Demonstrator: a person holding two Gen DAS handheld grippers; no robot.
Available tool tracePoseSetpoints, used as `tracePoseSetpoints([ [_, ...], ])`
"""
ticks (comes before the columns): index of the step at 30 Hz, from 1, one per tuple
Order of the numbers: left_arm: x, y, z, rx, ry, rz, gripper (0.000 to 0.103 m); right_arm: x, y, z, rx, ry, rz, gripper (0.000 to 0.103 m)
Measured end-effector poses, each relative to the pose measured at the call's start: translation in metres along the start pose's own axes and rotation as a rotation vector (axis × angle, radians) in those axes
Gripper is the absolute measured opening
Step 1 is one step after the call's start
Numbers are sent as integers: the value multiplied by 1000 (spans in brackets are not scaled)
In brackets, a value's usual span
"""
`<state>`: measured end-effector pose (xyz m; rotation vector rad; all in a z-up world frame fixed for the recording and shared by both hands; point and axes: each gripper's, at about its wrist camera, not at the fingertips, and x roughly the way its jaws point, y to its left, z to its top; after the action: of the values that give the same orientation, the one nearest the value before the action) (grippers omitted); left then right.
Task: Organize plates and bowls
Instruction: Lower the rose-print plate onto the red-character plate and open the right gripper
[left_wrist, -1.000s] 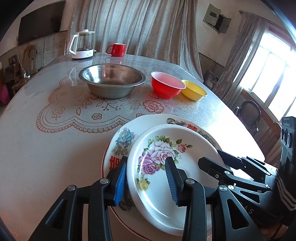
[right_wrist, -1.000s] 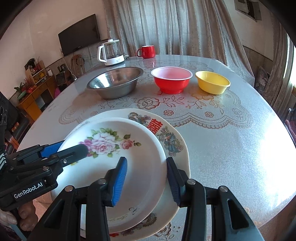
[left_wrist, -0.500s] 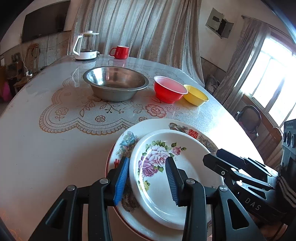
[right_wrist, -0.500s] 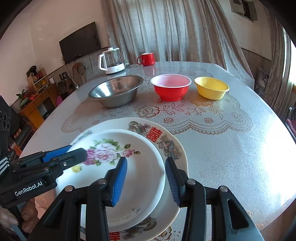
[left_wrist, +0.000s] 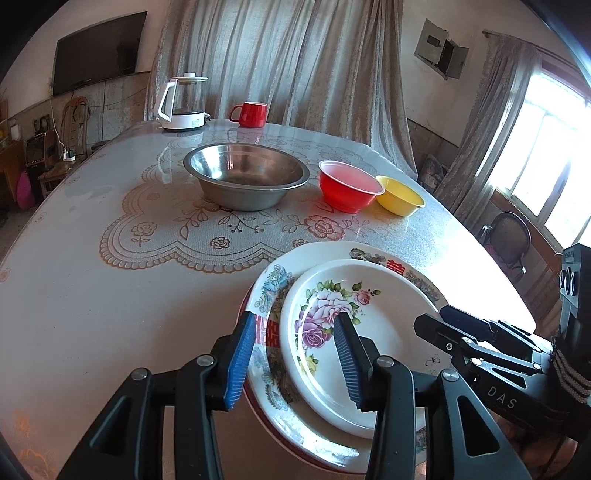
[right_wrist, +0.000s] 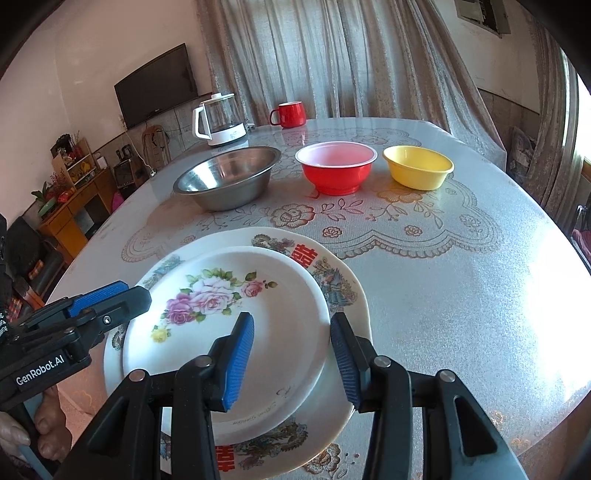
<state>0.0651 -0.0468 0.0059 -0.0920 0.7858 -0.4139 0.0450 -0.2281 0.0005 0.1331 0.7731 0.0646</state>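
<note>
Left tongs (left_wrist: 293, 363) opening astride rose plate (left_wrist: 373, 325) rim; right tongs (right_wrist: 291, 363) apart, likewise unclamped.

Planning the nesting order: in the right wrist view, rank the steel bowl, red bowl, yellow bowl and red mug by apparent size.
1. steel bowl, widest by far.
2. red bowl.
3. yellow bowl, slightly smaller than the red one; both sit at a similar distance, so this likely holds.
4. red mug, smallest, though it stands farther back, which shrinks it.

The desk (left_wrist: 92, 295) carries two stacked plates (left_wrist: 369, 332), three bowls (left_wrist: 246, 173) beyond the plates, one mug (left_wrist: 249, 114) and one kettle (left_wrist: 183, 103).
</note>
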Motion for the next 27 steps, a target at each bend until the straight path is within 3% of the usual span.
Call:
tracePoseSetpoints([
  [21, -4, 19, -1, -37, 16, 57, 52, -3, 2, 0, 4, 7, -6, 47],
  [27, -3, 28, 0, -57, 30, 64, 56, -2, 3, 6, 5, 10, 17, 52],
])
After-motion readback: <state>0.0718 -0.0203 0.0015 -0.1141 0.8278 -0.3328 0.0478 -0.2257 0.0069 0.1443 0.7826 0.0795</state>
